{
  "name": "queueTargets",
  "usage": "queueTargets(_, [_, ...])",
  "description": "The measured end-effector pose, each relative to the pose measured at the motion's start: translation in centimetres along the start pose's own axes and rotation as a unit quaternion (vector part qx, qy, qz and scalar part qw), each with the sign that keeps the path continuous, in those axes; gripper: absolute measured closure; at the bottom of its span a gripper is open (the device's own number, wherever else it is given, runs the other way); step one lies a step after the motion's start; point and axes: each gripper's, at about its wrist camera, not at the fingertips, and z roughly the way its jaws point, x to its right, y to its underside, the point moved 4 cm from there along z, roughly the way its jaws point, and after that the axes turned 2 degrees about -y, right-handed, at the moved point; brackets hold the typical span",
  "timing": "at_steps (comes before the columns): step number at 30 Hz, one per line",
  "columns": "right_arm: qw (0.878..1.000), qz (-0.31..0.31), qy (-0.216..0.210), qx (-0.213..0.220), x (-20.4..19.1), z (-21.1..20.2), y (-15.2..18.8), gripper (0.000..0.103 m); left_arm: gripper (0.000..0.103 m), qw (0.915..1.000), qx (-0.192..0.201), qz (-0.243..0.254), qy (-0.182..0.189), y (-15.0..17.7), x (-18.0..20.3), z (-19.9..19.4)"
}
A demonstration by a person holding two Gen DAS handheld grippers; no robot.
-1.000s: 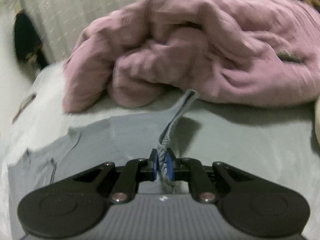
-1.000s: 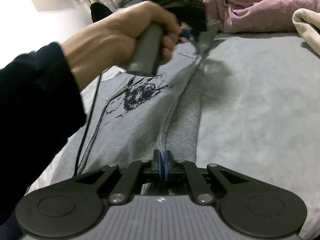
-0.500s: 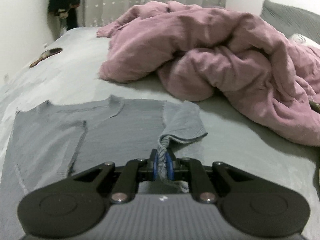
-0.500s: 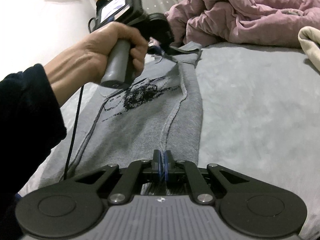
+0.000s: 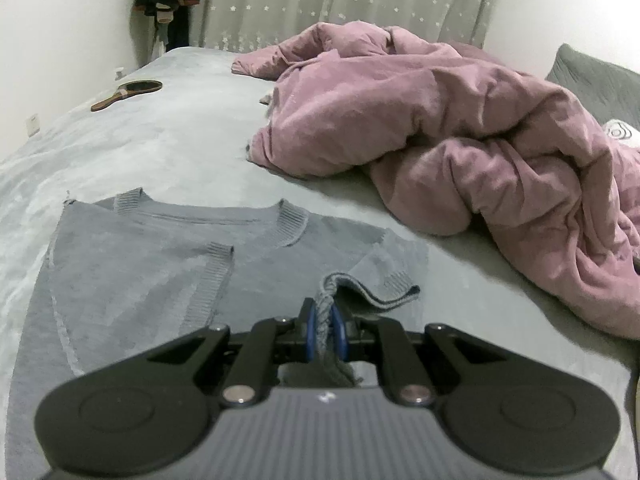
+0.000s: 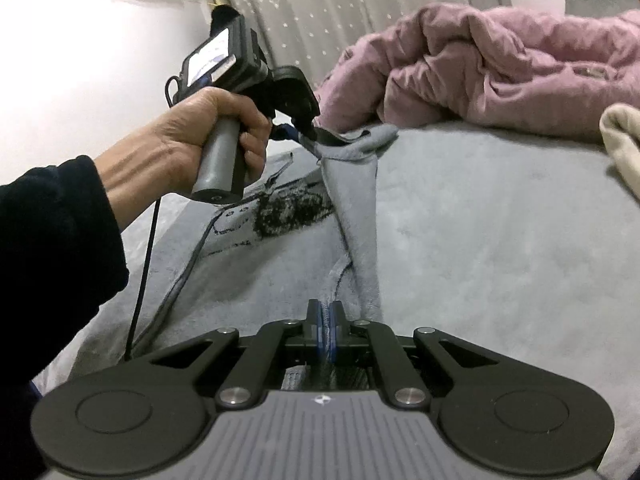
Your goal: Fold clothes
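Observation:
A grey knit sweater (image 5: 132,264) lies flat on the bed, inside out, collar away from me, with one sleeve folded across it. My left gripper (image 5: 325,330) is shut on a bunched edge of the sweater near the right sleeve cuff (image 5: 394,292). In the right wrist view the sweater (image 6: 256,276) shows a dark printed design, and my right gripper (image 6: 327,334) is shut on its lower edge. The left gripper (image 6: 308,130) there holds the far corner lifted, so the side edge is raised between both grippers.
A crumpled pink duvet (image 5: 460,132) fills the far right of the bed. A hand mirror (image 5: 128,92) lies at the far left. A cream cloth (image 6: 624,140) lies at the right edge. A grey pillow (image 5: 592,80) and a curtain (image 5: 340,0) stand behind.
My left gripper has moved back and turned level with the sweater edge in it. The sweater's side is folded inwards and its edge is lifted higher. My right gripper keeps its hold.

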Motion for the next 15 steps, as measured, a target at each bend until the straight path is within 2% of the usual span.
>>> queueTargets(12, [0.996, -0.084, -0.023, 0.032, -2.0, -0.5, -0.3, 0.098, 0.093, 0.9997, 0.019, -0.013, 0.001, -1.4, -1.5, -0.9])
queueTargets(15, [0.995, -0.091, -0.03, 0.023, -2.4, 0.1, 0.1, 0.097, 0.093, 0.9997, 0.017, -0.017, -0.004, -1.4, -2.4, -0.9])
